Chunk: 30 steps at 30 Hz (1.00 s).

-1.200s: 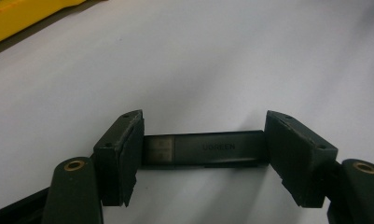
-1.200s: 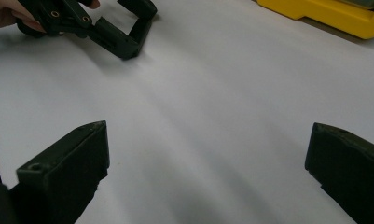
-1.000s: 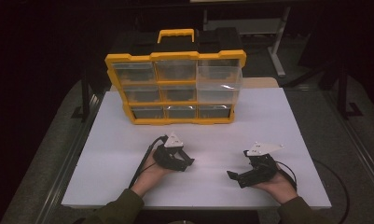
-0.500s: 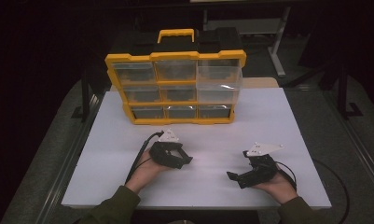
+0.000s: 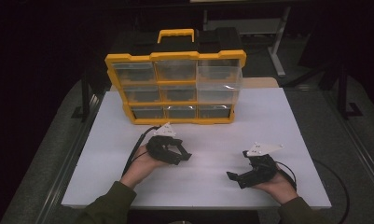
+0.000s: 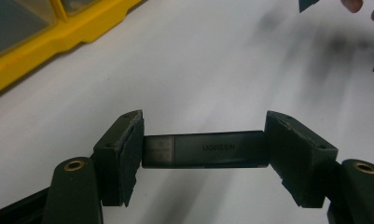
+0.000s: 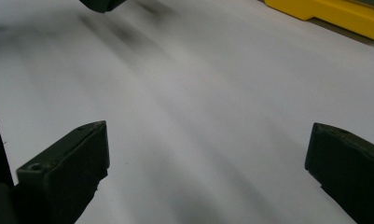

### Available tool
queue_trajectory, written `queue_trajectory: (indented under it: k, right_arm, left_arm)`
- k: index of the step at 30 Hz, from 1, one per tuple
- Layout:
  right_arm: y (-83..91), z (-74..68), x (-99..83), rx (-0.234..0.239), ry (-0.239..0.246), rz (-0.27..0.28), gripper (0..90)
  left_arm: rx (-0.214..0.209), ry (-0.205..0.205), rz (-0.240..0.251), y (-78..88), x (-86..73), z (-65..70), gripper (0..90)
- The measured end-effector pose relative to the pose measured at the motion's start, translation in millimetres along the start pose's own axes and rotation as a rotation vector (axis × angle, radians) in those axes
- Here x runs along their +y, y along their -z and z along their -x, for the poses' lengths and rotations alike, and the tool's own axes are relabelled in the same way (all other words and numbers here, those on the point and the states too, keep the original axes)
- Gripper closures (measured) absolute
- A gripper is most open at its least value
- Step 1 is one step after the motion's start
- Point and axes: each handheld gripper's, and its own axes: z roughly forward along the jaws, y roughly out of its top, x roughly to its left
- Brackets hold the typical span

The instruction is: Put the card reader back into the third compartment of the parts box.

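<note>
Gripping a dark grey oblong USB stick (image 6: pixel 205 149) end to end, left tool (image 6: pixel 204 151) above white table (image 5: pixel 287 121), right tool (image 7: pixel 205 158) released, yellow compartment organiser (image 5: pixel 175 88) behind.

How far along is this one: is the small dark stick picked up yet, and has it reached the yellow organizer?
Done: the left gripper is clamped end to end on the dark USB-type stick marked UGREEN, above the white tabletop. In hand: carrying it; the yellow organizer stands farther back, apart from it. Left: delivery, judging by the stick's distance from the organizer, whose lid looks shut. The right gripper is open with nothing between its jaws, near the table's front edge.
</note>
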Motion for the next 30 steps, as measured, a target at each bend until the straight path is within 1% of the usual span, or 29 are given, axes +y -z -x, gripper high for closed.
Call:
queue_trajectory:
  k: [1, 2, 3, 6, 10, 16, 17, 20, 24, 25, 26, 30]
  right_arm:
    - [0.4, -0.2, 0.1, 0.001, 0.0, 0.002, 0.0]
    - [0.4, -0.2, 0.1, 0.001, 0.0, 0.002, 0.0]
    - [0.6, -0.2, -0.1, 0.002, 0.0, 0.003, 0.0]
    - [0.6, 0.2, -0.4, 0.005, -0.001, 0.005, 0.0]
    - [1.5, 0.3, -0.7, 0.01, -0.002, 0.006, 0.0]
    - [2.8, 1.1, -1.4, 0.011, -0.005, 0.015, 0.0]
    - [3.0, 0.9, -1.5, 0.014, -0.008, 0.015, 0.0]
    - [3.3, 0.7, -1.7, 0.015, -0.008, 0.015, 0.0]
    - [3.5, 0.3, -1.6, 0.016, -0.011, 0.016, 0.0]
    - [3.5, 0.1, -1.7, 0.015, -0.01, 0.015, 0.0]
    - [3.5, 0.1, -1.7, 0.015, -0.01, 0.015, 0.0]
    - [3.5, -0.3, -1.5, 0.013, -0.011, 0.014, 0.0]
  left_arm:
    - [-0.007, -0.011, -0.004, 3.8, 3.2, -1.7, 30.3]
    - [-0.007, -0.011, -0.004, 3.8, 3.2, -1.7, 30.3]
    - [-0.012, -0.022, -0.009, 7.8, 6.8, -4.1, 30.3]
    - [-0.023, -0.019, -0.004, 12.0, 10.5, -6.3, 30.3]
    - [-0.032, -0.03, -0.003, 19.8, 18.4, -9.9, 30.3]
    - [-0.044, -0.043, -0.006, 28.5, 30.9, -12.2, 30.3]
    - [-0.051, -0.045, -0.003, 31.3, 35.6, -13.1, 30.3]
    - [-0.062, -0.045, 0.001, 33.7, 40.4, -13.3, 30.3]
    - [-0.065, -0.067, -0.008, 38.8, 50.4, -12.7, 30.3]
    - [-0.068, -0.073, -0.003, 42.0, 55.3, -13.1, 30.3]
    - [-0.068, -0.073, -0.003, 42.0, 55.3, -13.1, 30.3]
    - [-0.079, -0.078, 0.006, 48.3, 65.3, -14.3, 30.3]
